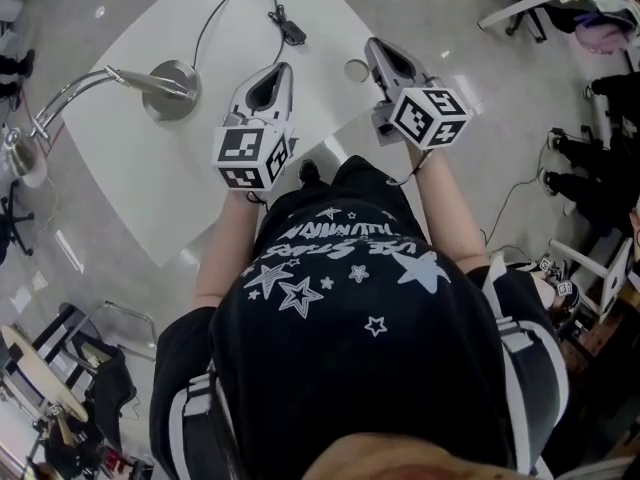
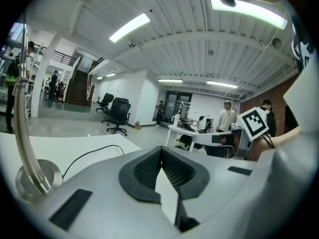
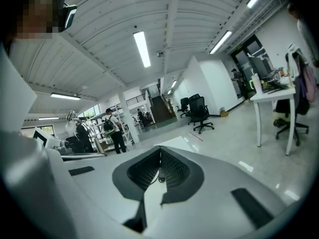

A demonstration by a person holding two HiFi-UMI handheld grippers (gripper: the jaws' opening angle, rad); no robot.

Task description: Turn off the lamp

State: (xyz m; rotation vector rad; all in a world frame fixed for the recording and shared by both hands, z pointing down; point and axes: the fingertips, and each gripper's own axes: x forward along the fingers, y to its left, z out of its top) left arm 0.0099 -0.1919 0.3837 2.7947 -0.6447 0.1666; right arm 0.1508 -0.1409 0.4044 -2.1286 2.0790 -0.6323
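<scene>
Metal lamp (image 1: 172, 90) on white table (image 1: 140, 158); we hold left gripper (image 1: 283, 70) and right gripper (image 1: 373, 46) over it, both closed, empty.

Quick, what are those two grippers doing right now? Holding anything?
Left gripper: closed, holding nothing.
Right gripper: closed, holding nothing.

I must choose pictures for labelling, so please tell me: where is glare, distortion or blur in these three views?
Head view: mostly sharp, the white table evenly lit, bright glare streaks on the glossy floor. Left gripper view: strong fisheye bending, dark corners, the ceiling light strip overexposed. Right gripper view: the same bending and dark corners; the right gripper looks soft near the lens.
</scene>
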